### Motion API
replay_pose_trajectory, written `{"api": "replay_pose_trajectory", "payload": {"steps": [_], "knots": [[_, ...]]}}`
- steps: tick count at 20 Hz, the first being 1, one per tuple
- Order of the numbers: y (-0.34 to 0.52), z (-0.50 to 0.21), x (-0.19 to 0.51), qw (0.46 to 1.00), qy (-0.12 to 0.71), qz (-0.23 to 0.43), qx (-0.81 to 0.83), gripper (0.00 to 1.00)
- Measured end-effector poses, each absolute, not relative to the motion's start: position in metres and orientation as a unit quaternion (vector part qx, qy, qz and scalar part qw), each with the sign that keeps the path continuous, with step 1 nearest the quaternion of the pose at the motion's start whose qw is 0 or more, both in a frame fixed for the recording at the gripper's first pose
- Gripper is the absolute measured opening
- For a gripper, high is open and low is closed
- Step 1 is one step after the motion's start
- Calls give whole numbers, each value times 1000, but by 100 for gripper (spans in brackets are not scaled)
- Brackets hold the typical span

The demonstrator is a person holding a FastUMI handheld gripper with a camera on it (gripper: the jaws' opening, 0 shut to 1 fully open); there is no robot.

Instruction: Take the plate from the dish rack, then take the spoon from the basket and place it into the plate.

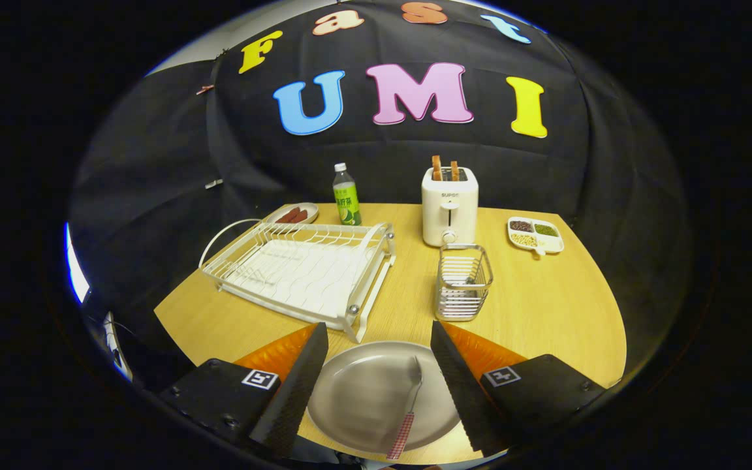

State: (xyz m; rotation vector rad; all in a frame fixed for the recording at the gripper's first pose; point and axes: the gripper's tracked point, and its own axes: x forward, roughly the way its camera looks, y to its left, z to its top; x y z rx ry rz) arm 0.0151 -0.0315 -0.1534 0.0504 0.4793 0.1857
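Gripper view, checked-handled spoon lying in grey plate, hand-held gripper open

My gripper hangs spread wide, nothing between its fingers but the plate and the spoon lying low beneath. Just ahead to the left the dish rack blocks the way; just ahead to the right stands the basket. A bare strip of table runs between them toward the toaster and bottle beyond. Right of the basket the table lies open.
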Motion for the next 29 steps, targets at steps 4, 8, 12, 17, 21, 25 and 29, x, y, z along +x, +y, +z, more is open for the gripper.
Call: {"api": "replay_pose_trajectory", "payload": {"steps": [4,8,12,17,21,25,29], "knots": [[-69,-98,18,979,189,51,49,98],[-103,-47,10,988,143,20,51,99],[-126,-1,-1,993,103,5,48,99],[-138,38,-21,996,65,-2,55,99],[-131,38,-25,997,67,24,33,99],[-122,39,-19,996,64,57,20,99],[-115,41,-10,994,65,81,21,99]]}}
